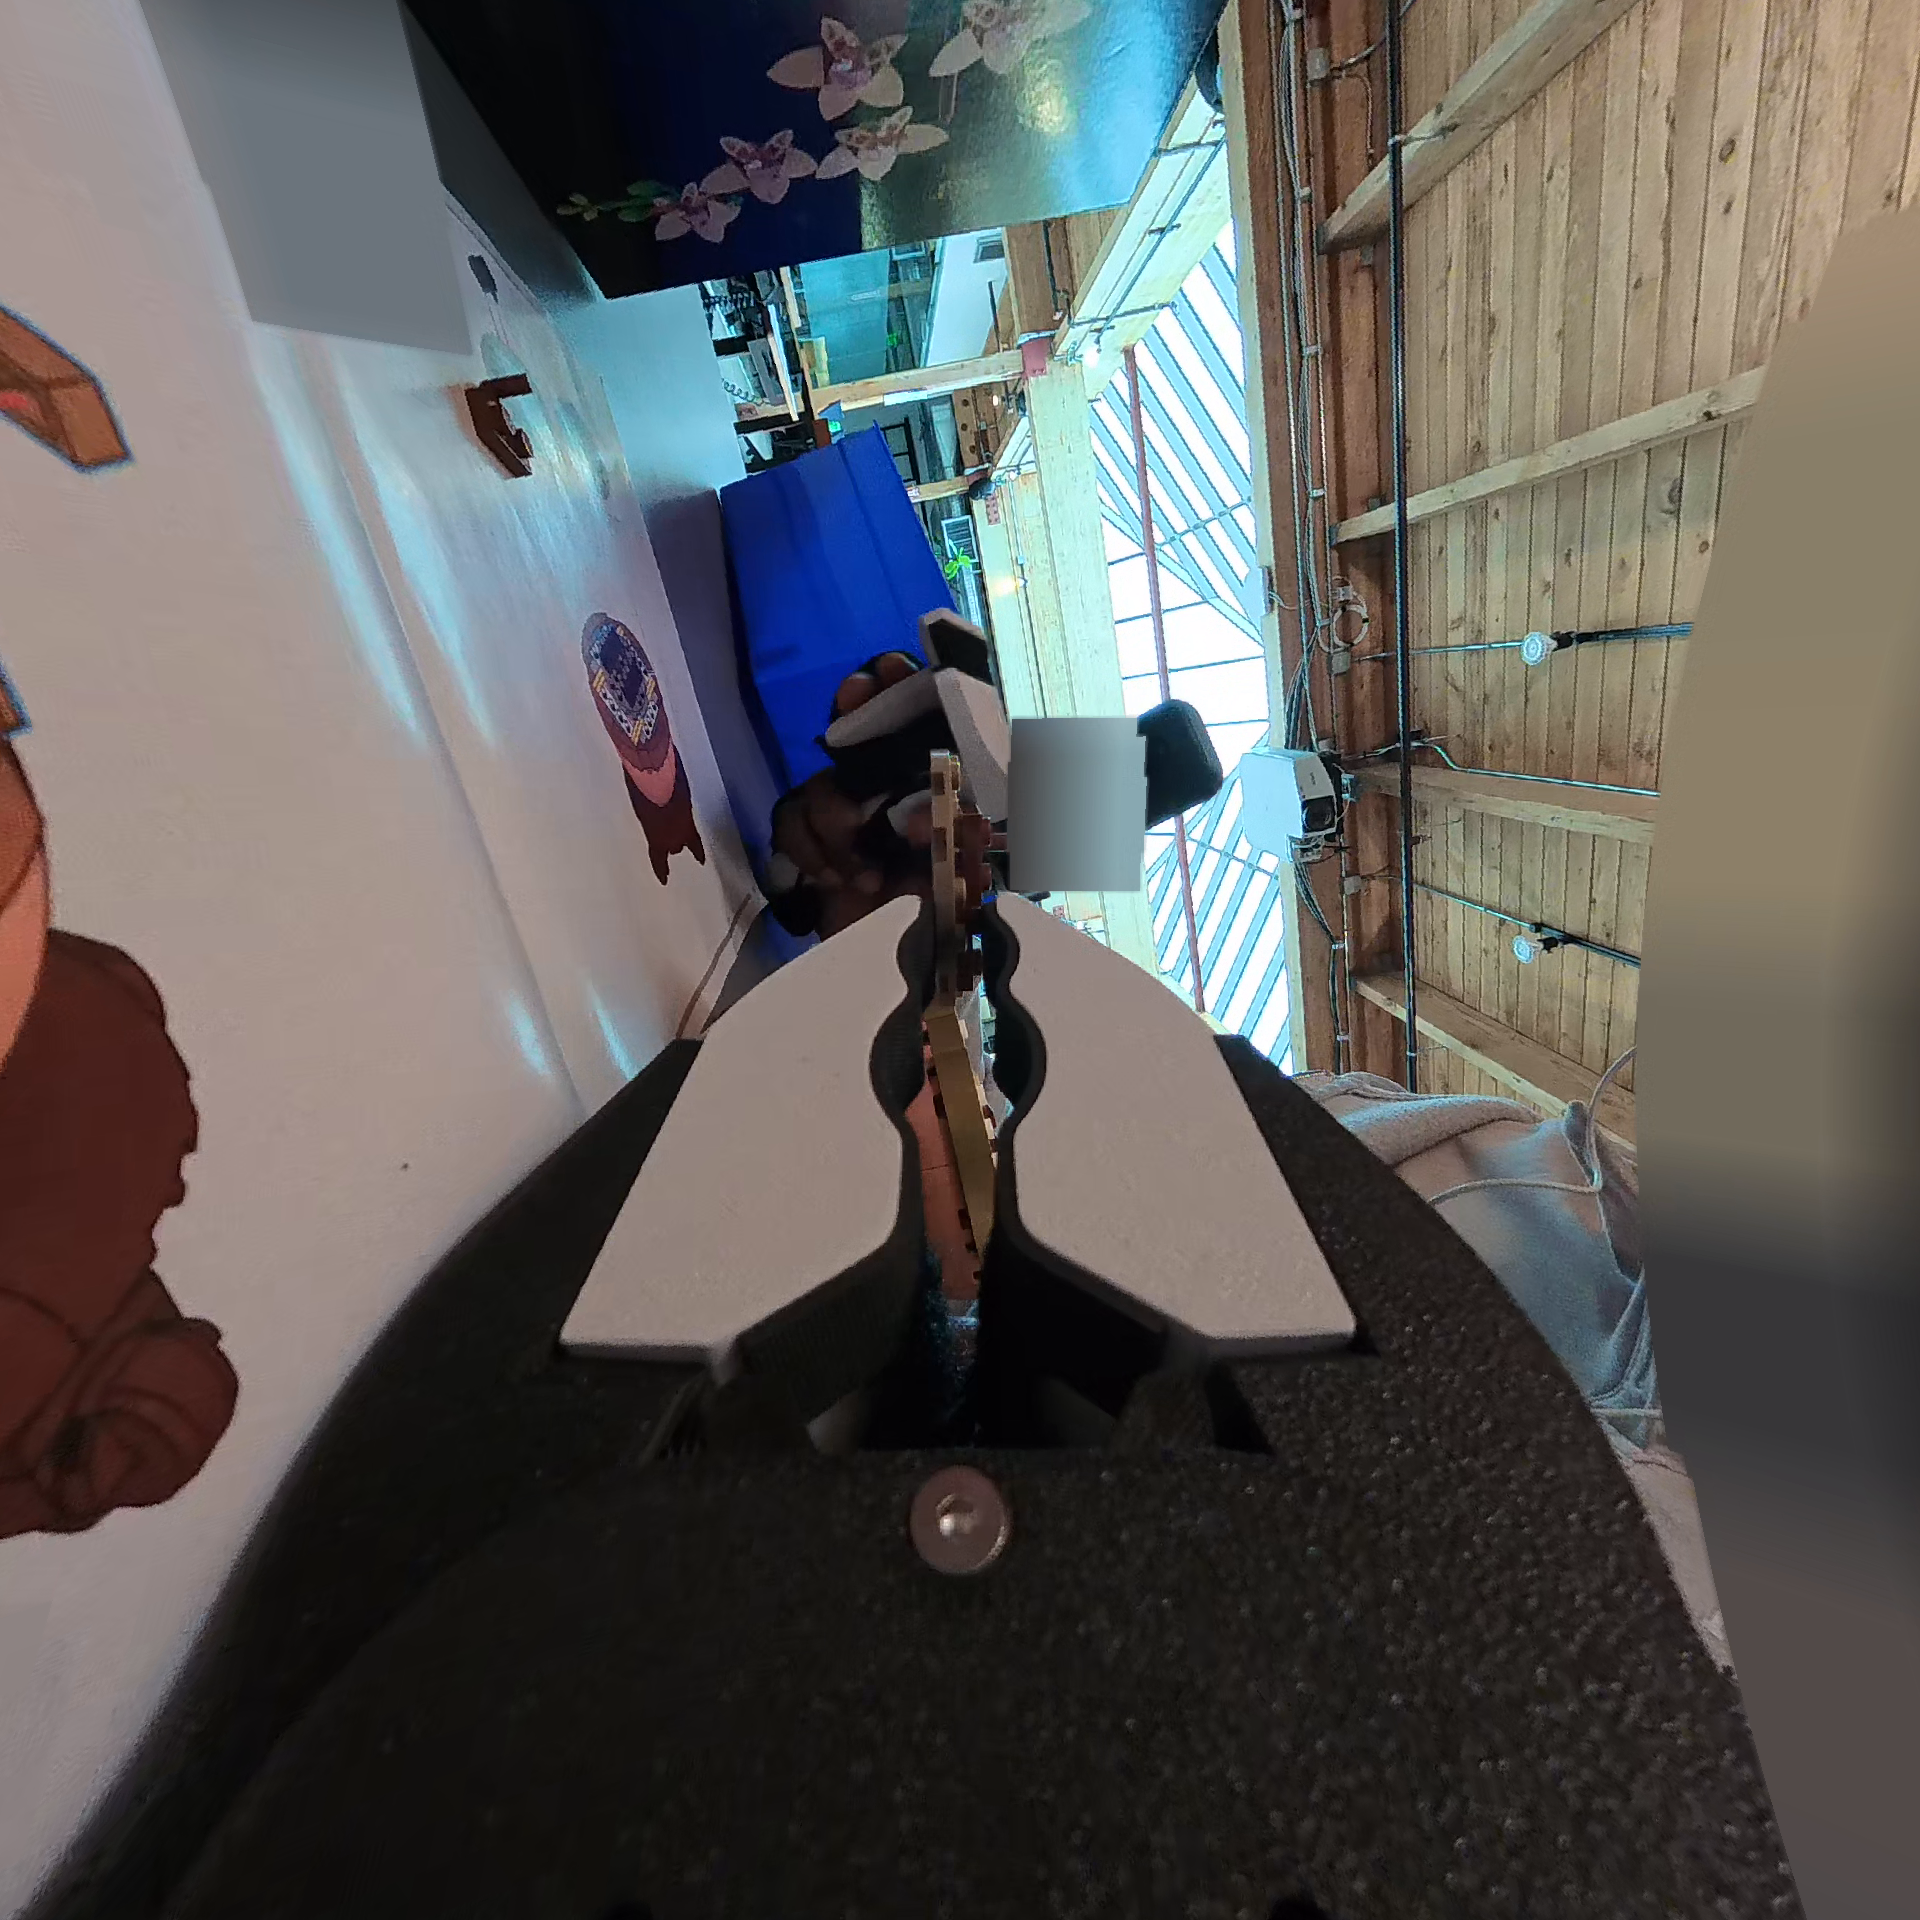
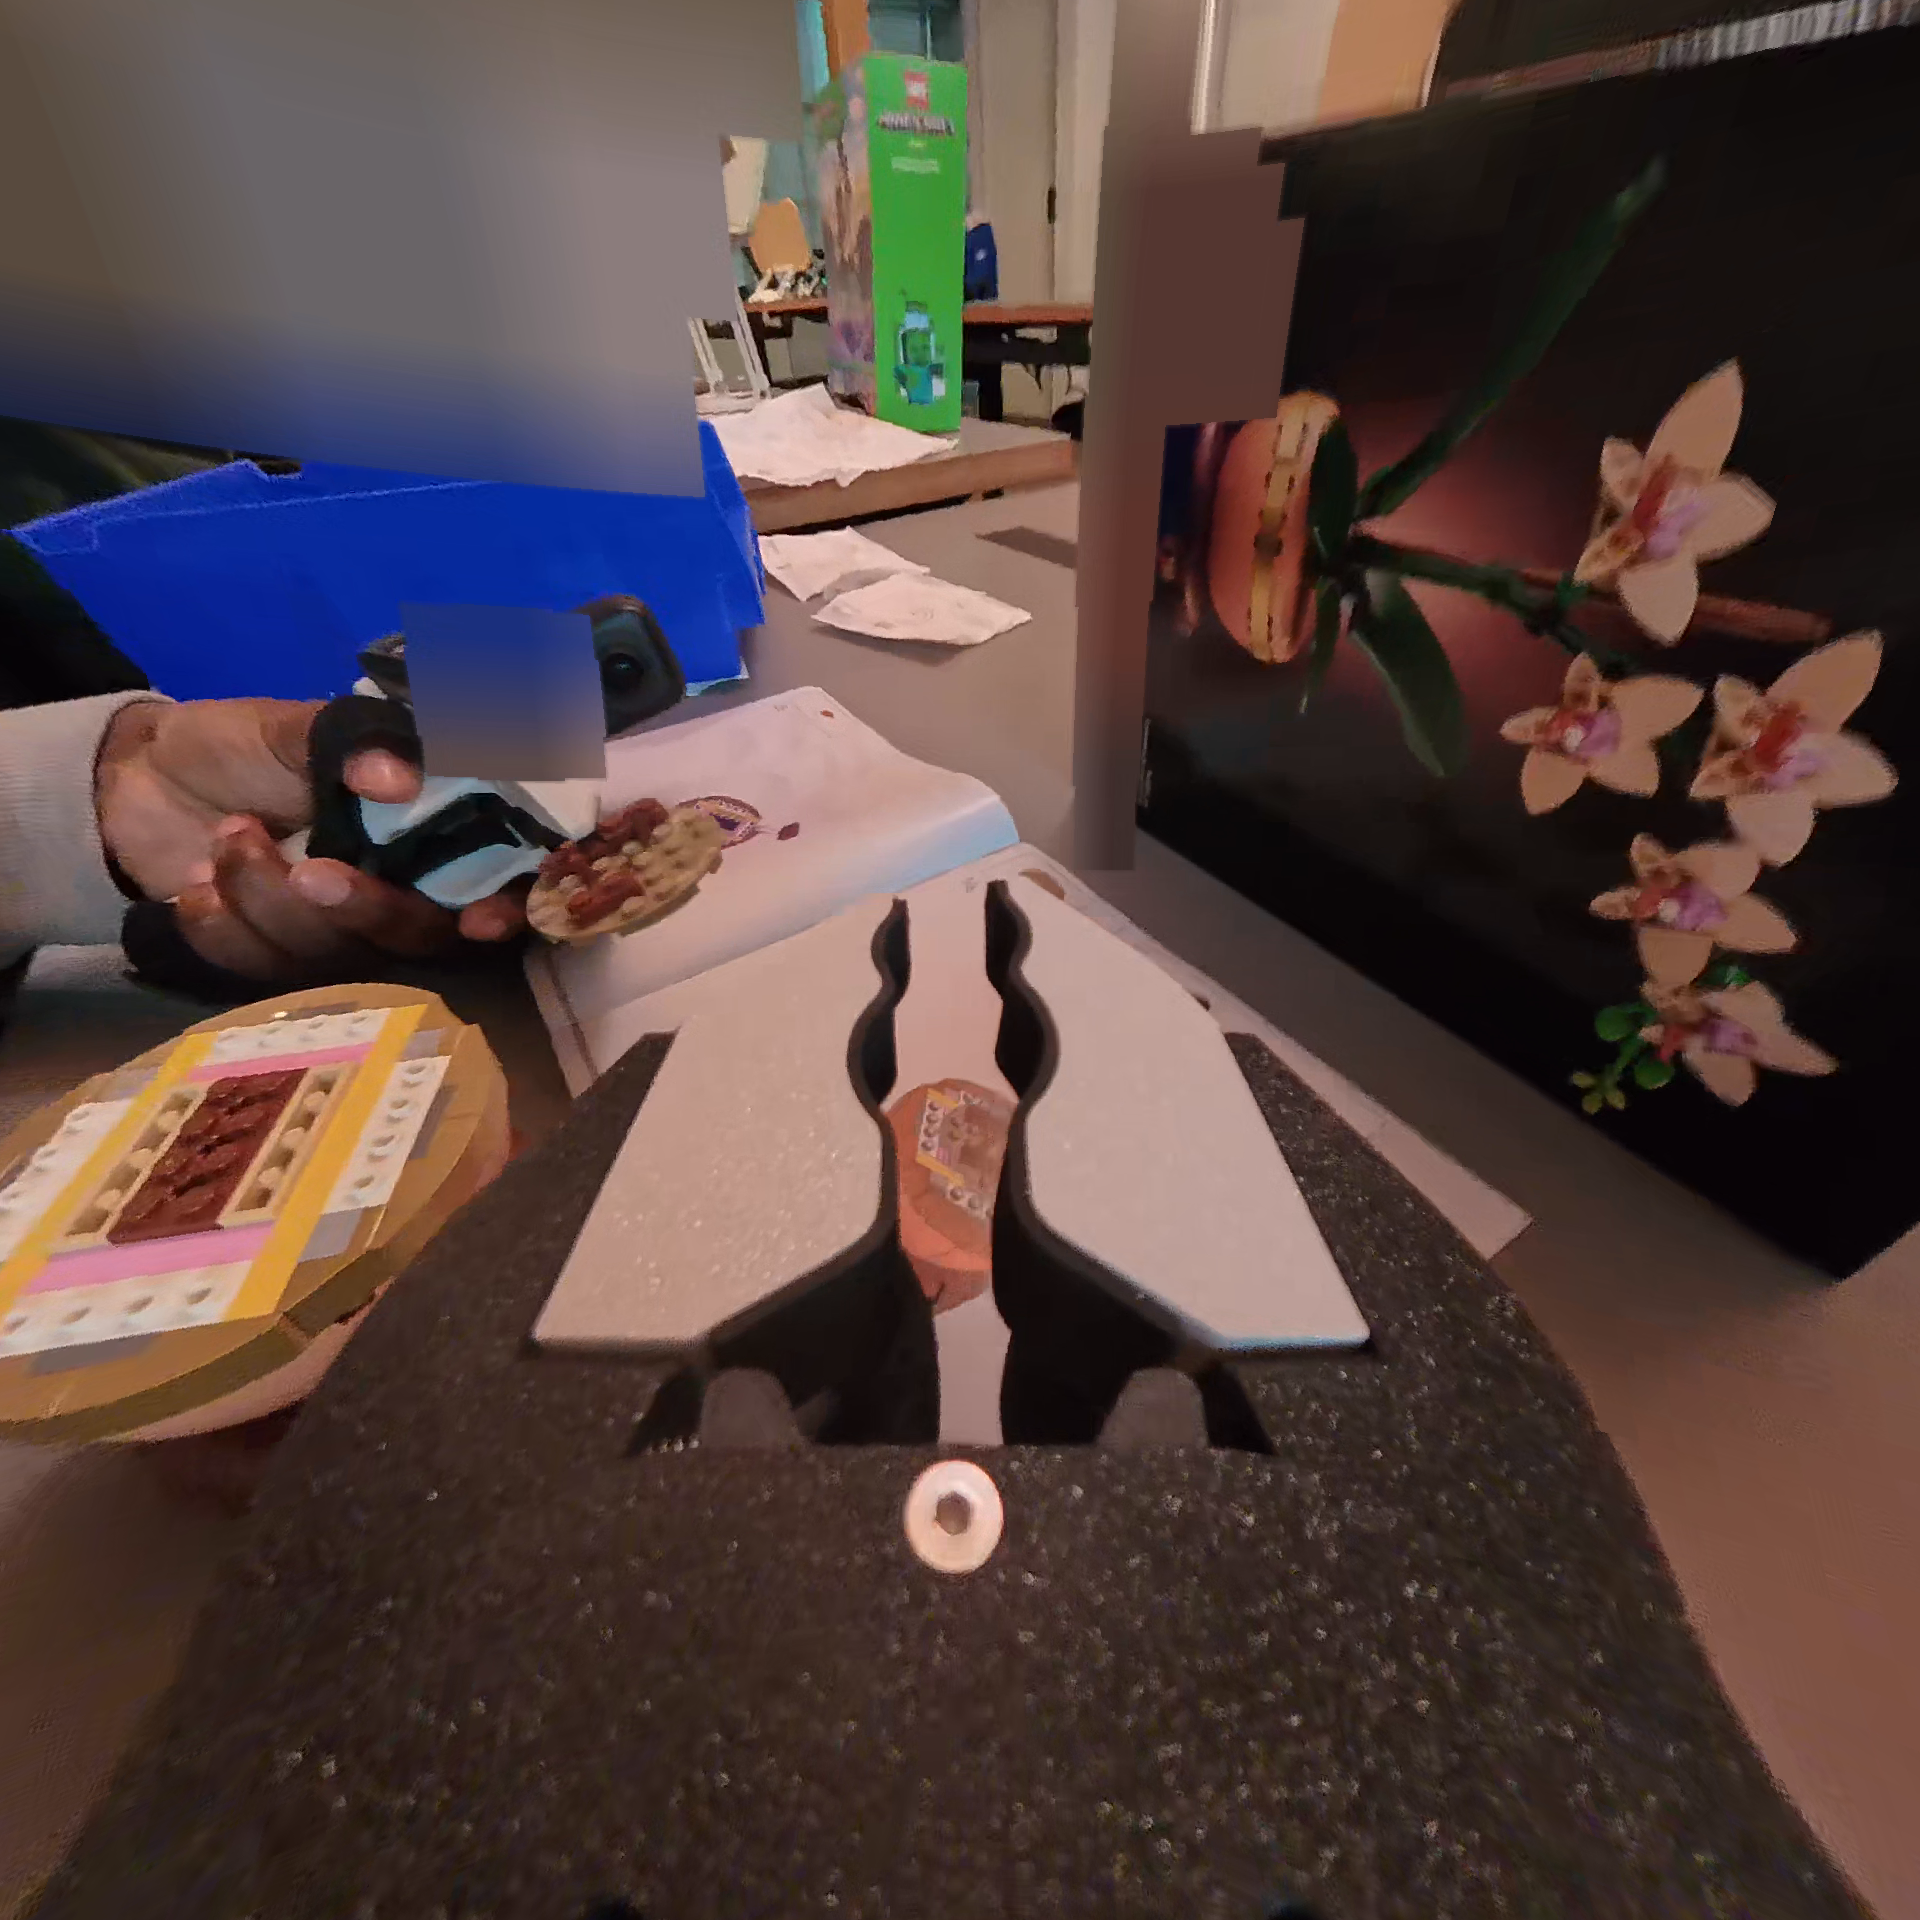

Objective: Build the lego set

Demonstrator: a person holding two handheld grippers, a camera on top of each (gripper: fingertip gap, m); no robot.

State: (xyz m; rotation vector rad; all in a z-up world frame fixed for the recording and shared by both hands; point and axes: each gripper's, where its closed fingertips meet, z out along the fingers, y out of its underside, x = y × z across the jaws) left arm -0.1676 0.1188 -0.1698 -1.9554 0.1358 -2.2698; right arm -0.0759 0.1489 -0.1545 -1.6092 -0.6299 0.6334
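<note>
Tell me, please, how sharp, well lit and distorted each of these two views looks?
Left wrist view: rolled sideways; the claw is sharp, the skylight is blown out, and the booklet at left is smeared. Right wrist view: softer and dimmer, with the round assembly and orchid box blurred and edges bowed by the wide lens.

Open workshop or maker-style office, not home. Bare timber plank ceiling (image 1: pixel 1507 416) with exposed joists, surface-run cables and track lights (image 1: pixel 1536 647), far beyond left tongs (image 1: pixel 961 914). White security camera (image 1: pixel 1288 805) mounted there too. Grey work surface (image 2: pixel 1039 686) ahead of right tongs (image 2: pixel 943 914), carrying open instruction booklet (image 2: pixel 831 769) and loose paper sheets (image 2: pixel 914 613). Blue corrugated bin (image 2: pixel 416 582) ahead-left of right tongs. Further worktables (image 2: pixel 1018 312) far ahead, green boxed set (image 2: pixel 914 239) standing there. Dark orchid-printed box (image 2: pixel 1558 727) right of right tongs.
</note>
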